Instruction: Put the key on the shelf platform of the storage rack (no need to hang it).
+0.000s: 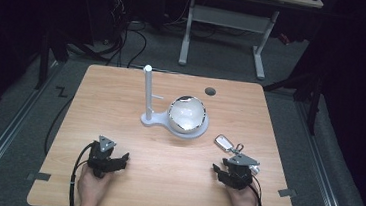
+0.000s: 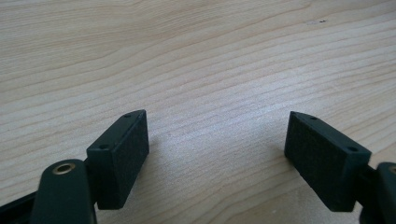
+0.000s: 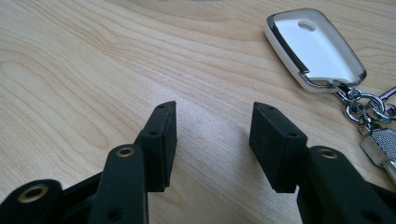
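- Black, the right tongs stand apart over bare wood with nothing between the jaws; the high view shows the right tongs just below the key fob and a little to its left, near but not touching it.
- Black too, the left tongs gape wide over bare grain and hold nothing; in the high view the left tongs sit well to the left of the key fob, toward the desk's near edge.
- A hand grips each tool from the near edge, the right hand below the key fob, the left hand far to its left.
- The key fob lies flat on the desk, white-faced with a shiny rim; a metal ring and clasp hang off its near end, with a key just past them at the picture's edge. In the high view the key fob rests on the desk's right part.
- Up and to the left of the key fob stands a white stand with an upright post, its base bearing a shiny round bowl.
- The pale wooden desk carries a small dark hole beyond the key fob, near the far edge.
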A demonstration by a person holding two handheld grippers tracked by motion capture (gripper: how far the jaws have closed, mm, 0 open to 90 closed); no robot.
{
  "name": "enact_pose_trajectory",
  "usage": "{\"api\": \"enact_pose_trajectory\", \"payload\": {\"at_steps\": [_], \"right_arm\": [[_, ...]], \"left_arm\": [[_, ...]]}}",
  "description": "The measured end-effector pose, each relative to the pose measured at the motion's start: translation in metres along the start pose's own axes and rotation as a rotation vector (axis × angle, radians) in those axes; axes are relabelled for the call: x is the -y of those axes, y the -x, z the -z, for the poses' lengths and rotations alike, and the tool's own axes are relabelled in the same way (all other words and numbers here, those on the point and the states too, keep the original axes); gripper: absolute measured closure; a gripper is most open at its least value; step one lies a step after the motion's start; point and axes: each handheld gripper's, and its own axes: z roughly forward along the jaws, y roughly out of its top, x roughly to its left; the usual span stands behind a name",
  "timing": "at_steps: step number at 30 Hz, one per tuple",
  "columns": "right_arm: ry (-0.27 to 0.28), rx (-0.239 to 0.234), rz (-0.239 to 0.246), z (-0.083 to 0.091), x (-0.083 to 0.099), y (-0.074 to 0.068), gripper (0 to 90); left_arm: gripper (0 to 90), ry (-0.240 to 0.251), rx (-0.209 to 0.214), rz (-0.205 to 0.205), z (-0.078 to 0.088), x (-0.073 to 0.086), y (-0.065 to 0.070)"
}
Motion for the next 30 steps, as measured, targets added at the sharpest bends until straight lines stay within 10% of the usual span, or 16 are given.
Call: {"api": "enact_pose_trajectory", "payload": {"at_steps": [30], "right_arm": [[-0.005, -0.012, 0.007, -0.0003, -0.0004, -0.0011, 45.8]], "left_arm": [[22.2, 0.000, -0.001, 0.001, 0.0001, 0.0001, -0.0001]]}}
